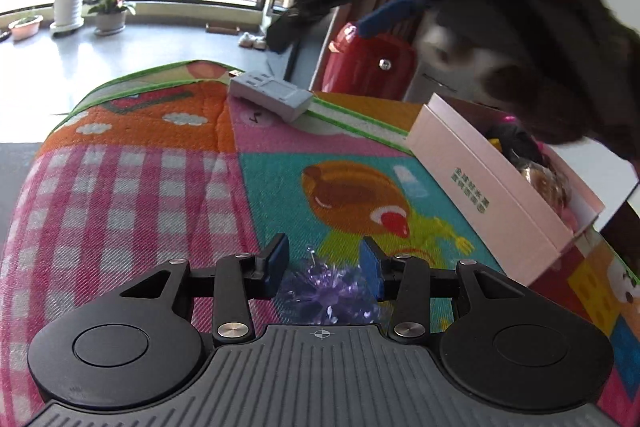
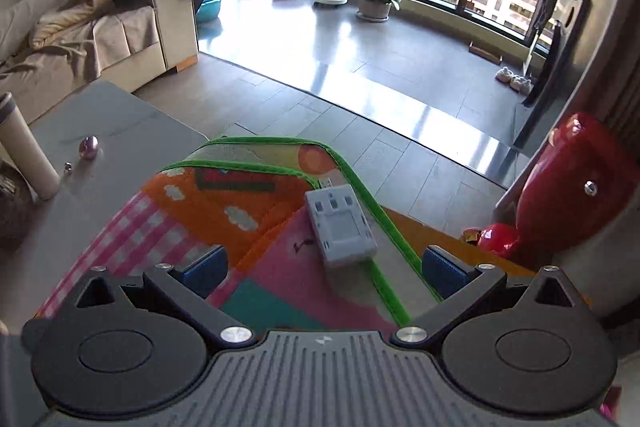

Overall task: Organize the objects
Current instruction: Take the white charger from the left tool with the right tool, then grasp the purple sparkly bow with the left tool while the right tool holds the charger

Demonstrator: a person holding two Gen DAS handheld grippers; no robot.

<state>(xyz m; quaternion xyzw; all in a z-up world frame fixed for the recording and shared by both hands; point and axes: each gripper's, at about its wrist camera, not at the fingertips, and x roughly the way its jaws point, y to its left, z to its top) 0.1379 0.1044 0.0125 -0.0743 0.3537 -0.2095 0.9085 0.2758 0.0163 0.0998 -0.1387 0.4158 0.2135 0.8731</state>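
Okay, left gripper [image 1: 324, 263] was low over the colourful cartoon play mat [image 1: 168, 195], its blue pads [image 1: 280, 259] closed partway with a purple crinkly plastic ornament [image 1: 328, 291] sitting between them. Pads looked right at its sides, but whether they actually pinched it could not be told from this view. The ornament rested on the mat's teal panel, near the cartoon snail print.

To the right on the mat lay an open pink cardboard box [image 1: 492, 183] with small items inside, too blurred to name. A dark blurred shape, partly black, partly pale, hung over the box at upper right; could not tell what it was.

A grey rectangular device [image 1: 272, 95] lay flat at the mat's far edge, well apart from the ornament and the box. The same grey device [image 2: 340, 227] showed in the right wrist view, sitting on the green border strip.

Right gripper [image 2: 324, 267] was spread wide above the mat, nothing between its fingers, device ahead of them.

A red toy [image 2: 560, 195] stood off the mat's right side. White cylinder [image 2: 24, 147] and small pink ball [image 2: 89, 147] sat on the grey table at left.
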